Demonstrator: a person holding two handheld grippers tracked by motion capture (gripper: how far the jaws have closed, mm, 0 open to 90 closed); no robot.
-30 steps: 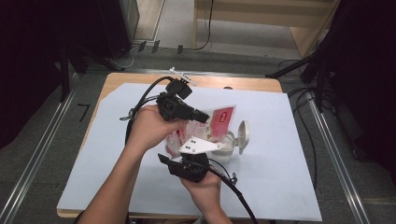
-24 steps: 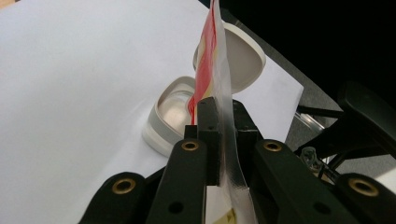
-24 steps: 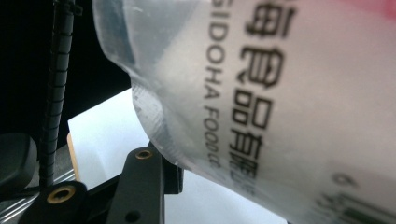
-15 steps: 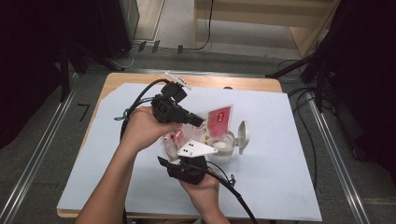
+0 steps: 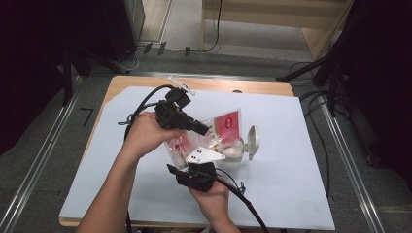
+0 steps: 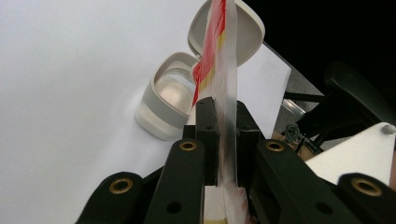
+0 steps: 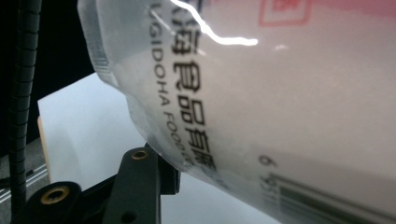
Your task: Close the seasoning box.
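Two grippers hold one pouch (image 5: 221, 128) over the tub (image 5: 232, 151): left gripper (image 5: 204, 130) clamps its edge, right gripper (image 5: 192, 156) grips at six o'clock. Uneven tilting could spill contents past the rim.

Glossy clear plastic pouch (image 7: 261, 93), matt grey plastic tub (image 6: 168, 100), white paper tbl cover (image 5: 291, 145).

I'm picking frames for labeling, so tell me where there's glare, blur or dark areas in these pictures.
High view: sharp and evenly lit on the table, dark around it. Left gripper view: the pouch edge close to the lens is blurred, the container soft, top right black. Right gripper view: a bright glare streak across the pouch, near print soft, left side dark.
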